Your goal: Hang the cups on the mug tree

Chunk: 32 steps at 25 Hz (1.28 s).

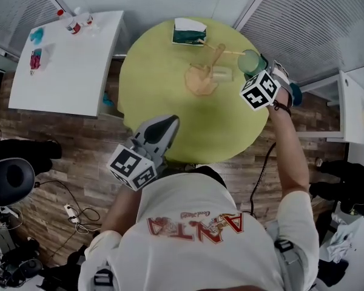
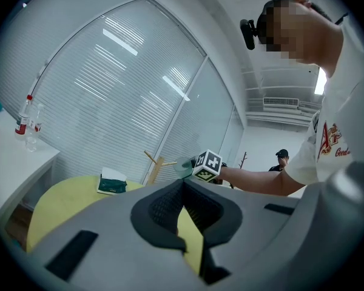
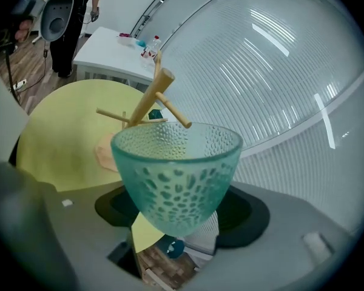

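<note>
The teal dimpled glass cup [image 3: 177, 171] is clamped between the jaws of the right gripper [image 3: 181, 214], frame centre. The wooden mug tree [image 3: 147, 105] is seen beyond it, upper left, on the round yellow-green table [image 3: 60, 138]. The jaws of the left gripper [image 2: 182, 183] are closed together, empty.

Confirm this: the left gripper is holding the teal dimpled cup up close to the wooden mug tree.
Wrong gripper. The right gripper is holding the teal dimpled cup up close to the wooden mug tree, as the right gripper view shows. The left gripper holds nothing between its jaws.
</note>
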Each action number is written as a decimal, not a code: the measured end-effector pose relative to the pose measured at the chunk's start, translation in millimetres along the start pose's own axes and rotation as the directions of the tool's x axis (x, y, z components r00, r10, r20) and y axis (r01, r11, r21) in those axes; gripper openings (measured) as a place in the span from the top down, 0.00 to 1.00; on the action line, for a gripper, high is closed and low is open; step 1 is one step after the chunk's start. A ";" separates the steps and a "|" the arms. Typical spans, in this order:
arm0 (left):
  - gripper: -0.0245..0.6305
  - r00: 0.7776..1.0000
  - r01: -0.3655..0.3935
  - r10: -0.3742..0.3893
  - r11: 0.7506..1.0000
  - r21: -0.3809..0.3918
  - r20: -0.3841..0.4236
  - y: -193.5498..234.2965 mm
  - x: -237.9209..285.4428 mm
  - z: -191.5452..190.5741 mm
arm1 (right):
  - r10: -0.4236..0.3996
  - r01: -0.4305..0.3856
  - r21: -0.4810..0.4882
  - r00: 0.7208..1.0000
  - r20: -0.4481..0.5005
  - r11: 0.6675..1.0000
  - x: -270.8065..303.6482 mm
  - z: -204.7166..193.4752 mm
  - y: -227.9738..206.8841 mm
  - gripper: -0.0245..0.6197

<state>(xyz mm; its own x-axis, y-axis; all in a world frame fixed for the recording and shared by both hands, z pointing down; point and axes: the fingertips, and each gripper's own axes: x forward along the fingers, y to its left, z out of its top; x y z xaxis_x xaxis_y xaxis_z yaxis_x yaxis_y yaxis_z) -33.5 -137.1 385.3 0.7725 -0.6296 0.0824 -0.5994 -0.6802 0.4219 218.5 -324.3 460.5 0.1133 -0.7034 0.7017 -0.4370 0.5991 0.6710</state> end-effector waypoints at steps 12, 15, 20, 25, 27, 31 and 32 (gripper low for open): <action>0.95 1.000 0.022 -0.022 1.000 -0.015 0.000 -5.4 3.6 -6.1 | -0.112 0.113 -0.204 0.994 0.016 0.973 -32.1 16.2 -13.8 0.43; 0.95 1.000 0.019 -0.019 1.000 -0.018 0.001 -5.9 1.8 -7.5 | -0.174 0.152 -0.375 0.984 -0.025 0.914 -29.6 17.1 -14.5 0.43; 0.95 1.000 0.009 -0.009 1.000 -0.022 0.003 -3.1 -1.8 -6.9 | -0.222 0.140 -0.585 0.972 -0.071 0.799 -21.7 24.4 -7.9 0.43; 0.95 1.000 -0.002 0.002 1.000 -0.027 0.004 0.4 -7.1 -5.8 | -0.265 0.123 -0.699 0.959 -0.099 0.704 -14.0 30.9 -1.9 0.43; 0.95 1.000 -0.008 0.008 1.000 -0.029 0.004 2.7 -8.7 -5.3 | -0.285 0.119 -0.729 0.952 -0.109 0.675 -9.7 32.2 -0.7 0.43; 0.95 1.000 -0.016 0.016 0.999 -0.032 0.008 5.8 -10.6 -4.4 | -0.319 0.113 -0.764 0.939 -0.127 0.636 -3.8 34.9 -0.8 0.43; 0.95 1.000 -0.017 0.018 0.999 -0.032 0.012 7.4 -11.3 -4.4 | -0.323 0.109 -0.770 0.937 -0.131 0.629 -2.8 36.8 -0.4 0.43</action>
<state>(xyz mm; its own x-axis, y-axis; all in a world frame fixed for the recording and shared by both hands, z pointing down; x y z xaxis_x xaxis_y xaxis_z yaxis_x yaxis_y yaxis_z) -45.8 -133.4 391.5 0.7593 -0.6459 0.0793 -0.6056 -0.6568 0.4493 185.5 -336.6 449.4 0.3640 -0.8027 0.4724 0.4241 0.5944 0.6832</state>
